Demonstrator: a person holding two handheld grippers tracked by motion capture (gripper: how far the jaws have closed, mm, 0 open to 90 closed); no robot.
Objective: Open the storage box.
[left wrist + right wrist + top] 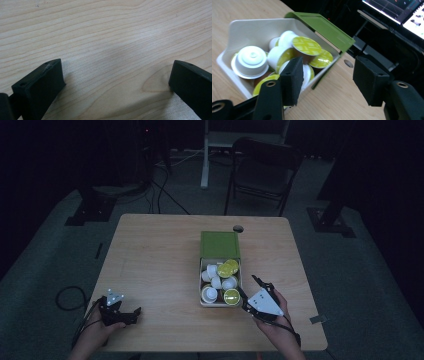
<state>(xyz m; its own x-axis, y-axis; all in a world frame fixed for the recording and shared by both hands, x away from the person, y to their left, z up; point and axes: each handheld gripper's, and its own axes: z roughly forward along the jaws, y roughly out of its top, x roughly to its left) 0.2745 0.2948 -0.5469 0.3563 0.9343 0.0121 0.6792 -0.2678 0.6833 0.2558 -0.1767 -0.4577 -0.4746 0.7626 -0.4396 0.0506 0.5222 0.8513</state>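
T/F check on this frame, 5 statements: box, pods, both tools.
1. The box holds several coffee pods. True.
2. The box's green lid is shut over the pods. False: it is open, hinged back at the far side.
3. The right tool grips a pod. False: its jaws stand apart with nothing between them, beside the box's near right corner.
4. The left tool is open over bare table. True.
5. The left tool is touching the box. False: it sits near the table's front left corner, far from the box.
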